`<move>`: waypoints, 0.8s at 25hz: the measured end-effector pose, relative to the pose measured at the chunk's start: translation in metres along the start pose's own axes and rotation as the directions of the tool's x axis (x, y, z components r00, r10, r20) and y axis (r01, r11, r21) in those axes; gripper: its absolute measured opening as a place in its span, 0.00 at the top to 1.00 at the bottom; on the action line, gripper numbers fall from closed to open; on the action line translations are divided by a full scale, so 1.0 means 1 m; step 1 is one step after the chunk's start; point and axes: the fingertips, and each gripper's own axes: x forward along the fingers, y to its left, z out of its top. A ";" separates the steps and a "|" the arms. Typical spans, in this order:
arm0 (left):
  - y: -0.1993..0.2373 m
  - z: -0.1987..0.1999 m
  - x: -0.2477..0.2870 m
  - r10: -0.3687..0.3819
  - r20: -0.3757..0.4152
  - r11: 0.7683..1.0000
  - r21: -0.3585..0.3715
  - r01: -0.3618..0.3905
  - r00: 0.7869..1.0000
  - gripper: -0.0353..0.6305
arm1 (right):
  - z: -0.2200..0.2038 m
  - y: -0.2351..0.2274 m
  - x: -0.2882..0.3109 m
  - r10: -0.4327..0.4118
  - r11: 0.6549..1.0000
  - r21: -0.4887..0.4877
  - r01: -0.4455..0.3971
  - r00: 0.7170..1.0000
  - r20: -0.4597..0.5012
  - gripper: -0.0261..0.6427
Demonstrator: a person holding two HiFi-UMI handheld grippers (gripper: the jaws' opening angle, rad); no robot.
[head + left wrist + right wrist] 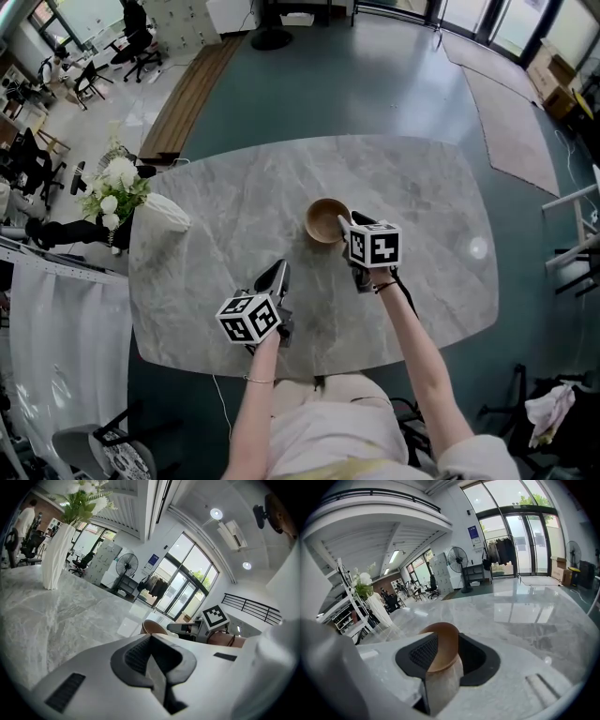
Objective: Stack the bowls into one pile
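A brown wooden bowl (324, 217) stands upright near the middle of the grey marble table (225, 187). My right gripper (351, 222) reaches it from the near right. Its jaws stand open astride the bowl's near rim (446, 641), with space on both sides of the rim. In the right gripper view the table shows through the gap below the bowl. My left gripper (278, 270) hovers low over the table, nearer me and left of the bowl, shut and empty. In the left gripper view the bowl (153, 626) sits beyond the closed fingertips, with the right gripper (183, 627) beside it.
A white vase of white flowers (157, 210) stands at the table's left edge, well away from both grippers; it also appears in the left gripper view as the vase (56, 555). Bare marble surrounds the bowl. The table's near edge runs just behind the left gripper.
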 end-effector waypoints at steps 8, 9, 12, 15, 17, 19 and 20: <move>-0.020 0.017 -0.023 -0.016 0.074 0.997 0.073 0.011 0.997 0.95 | -0.007 0.011 -0.038 0.095 0.995 -0.021 -0.094 0.994 0.055 0.80; -0.023 0.019 -0.026 -0.020 0.083 0.997 0.083 0.013 0.996 0.95 | -0.008 0.015 -0.044 0.117 0.993 -0.022 -0.116 0.991 0.068 0.80; -0.033 0.025 -0.035 -0.032 0.110 0.994 0.112 0.020 0.993 0.95 | -0.008 0.024 -0.064 0.176 0.984 -0.035 -0.173 0.978 0.111 0.81; -0.043 0.030 -0.045 -0.048 0.134 0.990 0.137 0.030 0.990 0.95 | -0.005 0.033 -0.084 0.218 0.976 -0.051 -0.212 0.964 0.153 0.81; -0.050 0.035 -0.052 -0.060 0.150 0.987 0.159 0.036 0.987 0.95 | -0.002 0.041 -0.097 0.247 0.969 -0.053 -0.242 0.951 0.184 0.83; -0.056 0.040 -0.059 -0.074 0.164 0.982 0.185 0.043 0.984 0.95 | -0.001 0.050 -0.110 0.273 0.962 -0.068 -0.265 0.939 0.208 0.85; -0.059 0.042 -0.063 -0.081 0.169 0.979 0.200 0.046 0.982 0.95 | -0.001 0.054 -0.117 0.282 0.959 -0.081 -0.270 0.934 0.219 0.87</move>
